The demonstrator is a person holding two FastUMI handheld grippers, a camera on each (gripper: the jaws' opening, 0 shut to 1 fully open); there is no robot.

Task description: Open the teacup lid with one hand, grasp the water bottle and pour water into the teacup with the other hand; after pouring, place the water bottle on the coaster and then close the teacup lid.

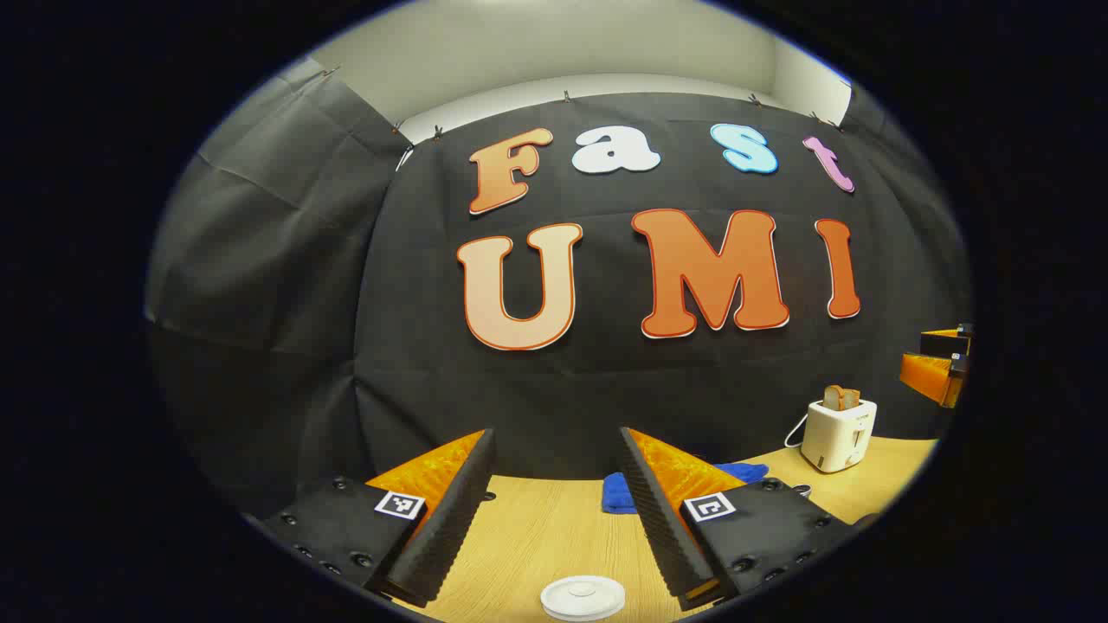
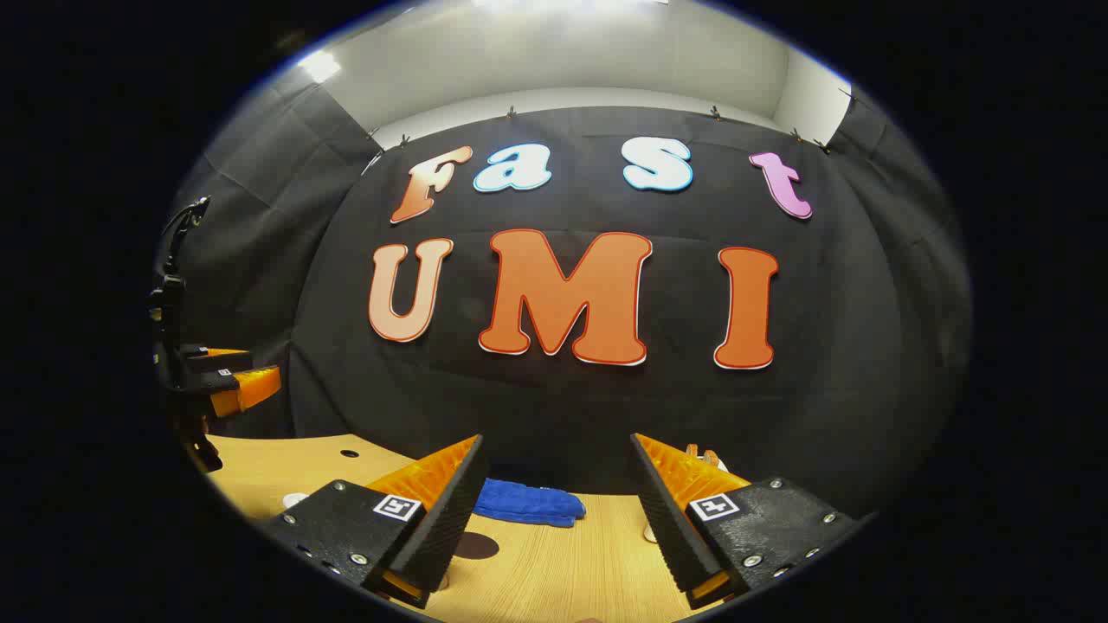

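Over the pale wooden table, I am holding the left gripper and right gripper spread and empty above the near edge, where the round white teacup lid is sitting untouched, so nothing looks started.

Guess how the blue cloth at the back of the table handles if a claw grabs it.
The blue cloth lies crumpled in soft folds, so probably floppy and light. It would likely drape and bunch when lifted. On the smooth table it may slide when pushed.
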